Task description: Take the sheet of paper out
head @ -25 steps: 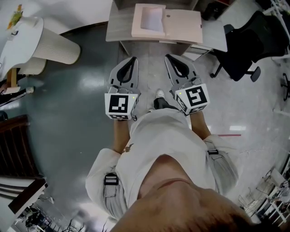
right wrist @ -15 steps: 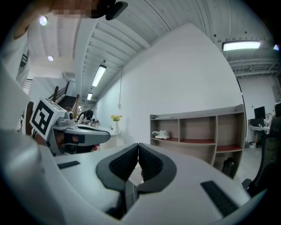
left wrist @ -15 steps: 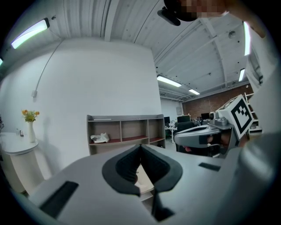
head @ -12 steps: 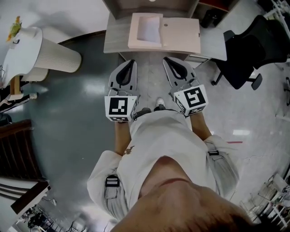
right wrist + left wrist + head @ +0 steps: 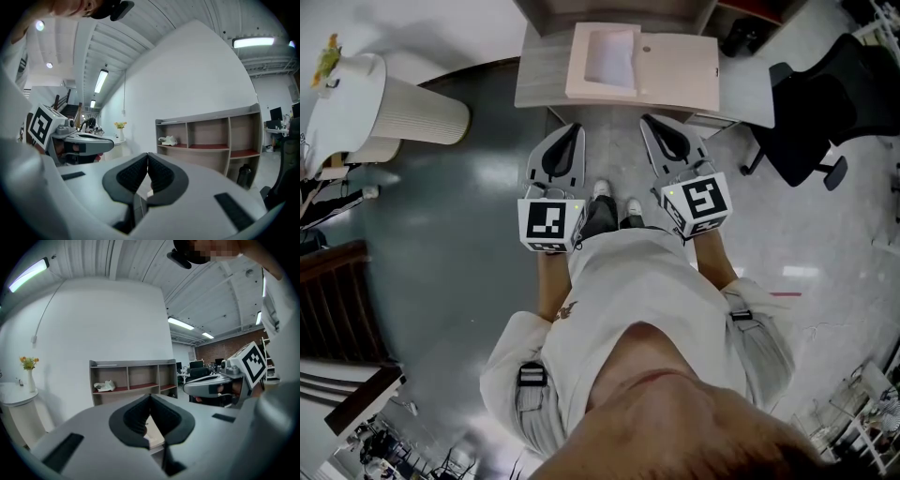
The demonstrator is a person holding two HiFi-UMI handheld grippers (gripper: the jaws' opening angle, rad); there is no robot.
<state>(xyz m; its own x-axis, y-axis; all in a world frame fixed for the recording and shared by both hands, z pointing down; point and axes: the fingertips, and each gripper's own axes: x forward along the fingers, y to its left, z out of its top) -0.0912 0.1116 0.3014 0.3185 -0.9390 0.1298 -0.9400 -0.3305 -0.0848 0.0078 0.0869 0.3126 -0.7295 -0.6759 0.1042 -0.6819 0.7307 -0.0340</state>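
A flat pink folder lies on a small grey table ahead of me. A white sheet of paper shows through the open left part of the folder. My left gripper and right gripper are held side by side at waist height. They point at the table's near edge and stop short of it. In both gripper views the dark pads meet at their tips, left and right, with nothing between them. A corner of the folder shows through the hollow under the left jaws.
A black office chair stands right of the table. A white round stand on a ribbed column is at the left. An open shelf unit lines the wall beyond. The person's shoes are on the floor between the grippers.
The person has stepped toward the table, so the folder sits larger and nearer to both grippers. The feet have shifted. Both grippers stay shut and side by side.
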